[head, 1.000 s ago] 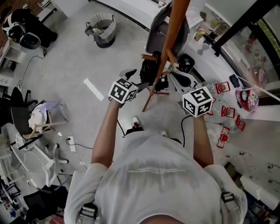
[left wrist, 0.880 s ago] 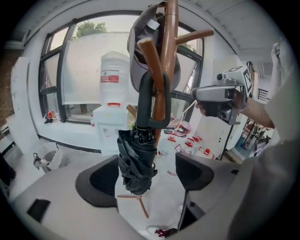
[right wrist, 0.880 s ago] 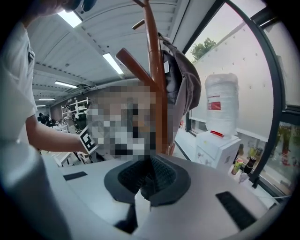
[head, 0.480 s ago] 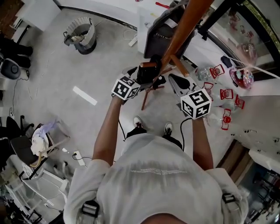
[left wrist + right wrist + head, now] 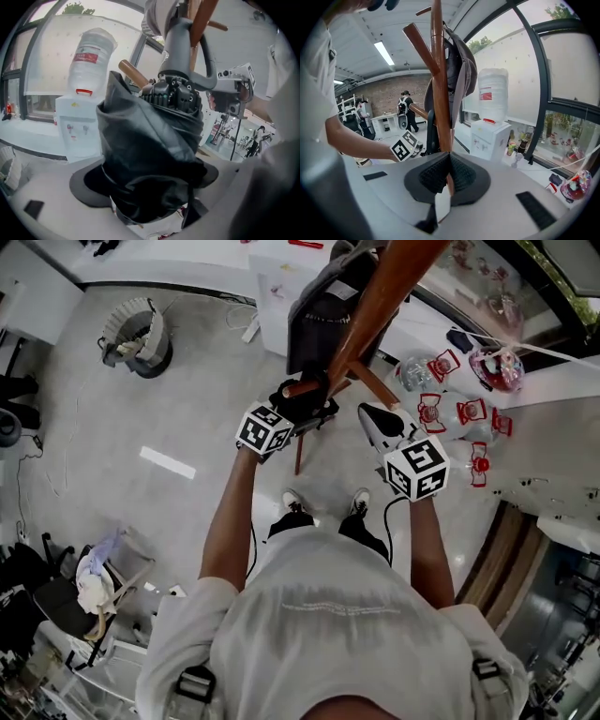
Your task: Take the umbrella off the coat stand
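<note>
The left gripper (image 5: 298, 412) has its jaws opening wide, and the folded black umbrella (image 5: 150, 154) fills the gap between them, close by a peg of the wooden coat stand (image 5: 439, 93) just ahead. The right gripper (image 5: 446, 176) holds nothing, its jaws together, with the stand's pole straight in front of it.

coat stand (image 5: 380, 301) close ahead, open floor (image 5: 84, 409) to the left, water bottles (image 5: 450, 413) crowding the right

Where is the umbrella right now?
The black folded umbrella fills the middle of the left gripper view, between the opening jaws of the left gripper, with the wooden coat stand right behind it.
</note>
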`<state>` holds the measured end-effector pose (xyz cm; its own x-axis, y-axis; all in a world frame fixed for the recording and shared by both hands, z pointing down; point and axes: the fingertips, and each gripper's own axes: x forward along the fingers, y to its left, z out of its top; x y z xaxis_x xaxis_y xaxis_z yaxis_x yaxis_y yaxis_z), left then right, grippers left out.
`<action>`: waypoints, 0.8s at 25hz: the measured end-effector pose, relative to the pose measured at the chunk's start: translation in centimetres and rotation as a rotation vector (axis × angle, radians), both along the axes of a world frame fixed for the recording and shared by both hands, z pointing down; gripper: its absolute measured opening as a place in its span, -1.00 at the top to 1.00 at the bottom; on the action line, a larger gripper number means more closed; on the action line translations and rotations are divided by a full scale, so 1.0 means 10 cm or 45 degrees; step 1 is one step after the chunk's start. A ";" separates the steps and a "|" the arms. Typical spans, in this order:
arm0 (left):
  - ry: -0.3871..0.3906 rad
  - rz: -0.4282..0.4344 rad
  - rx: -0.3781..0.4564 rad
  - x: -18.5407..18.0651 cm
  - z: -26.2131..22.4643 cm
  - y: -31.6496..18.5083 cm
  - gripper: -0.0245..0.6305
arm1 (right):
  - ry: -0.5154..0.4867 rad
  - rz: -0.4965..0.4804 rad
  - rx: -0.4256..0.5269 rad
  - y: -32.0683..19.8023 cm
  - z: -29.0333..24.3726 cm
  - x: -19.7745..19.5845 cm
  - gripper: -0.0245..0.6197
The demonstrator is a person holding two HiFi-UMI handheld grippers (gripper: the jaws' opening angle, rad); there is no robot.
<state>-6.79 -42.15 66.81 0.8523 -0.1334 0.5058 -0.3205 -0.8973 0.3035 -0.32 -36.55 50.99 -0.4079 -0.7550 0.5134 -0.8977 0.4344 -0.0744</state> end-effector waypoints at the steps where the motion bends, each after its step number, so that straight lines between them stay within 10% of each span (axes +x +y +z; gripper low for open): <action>1: 0.011 -0.002 0.025 0.02 -0.01 -0.01 -0.50 | 0.001 0.013 0.000 0.01 0.00 0.03 0.85; 20: -0.074 -0.121 0.146 -0.16 -0.17 0.11 0.00 | -0.076 0.107 0.062 0.00 -0.21 0.35 0.85</action>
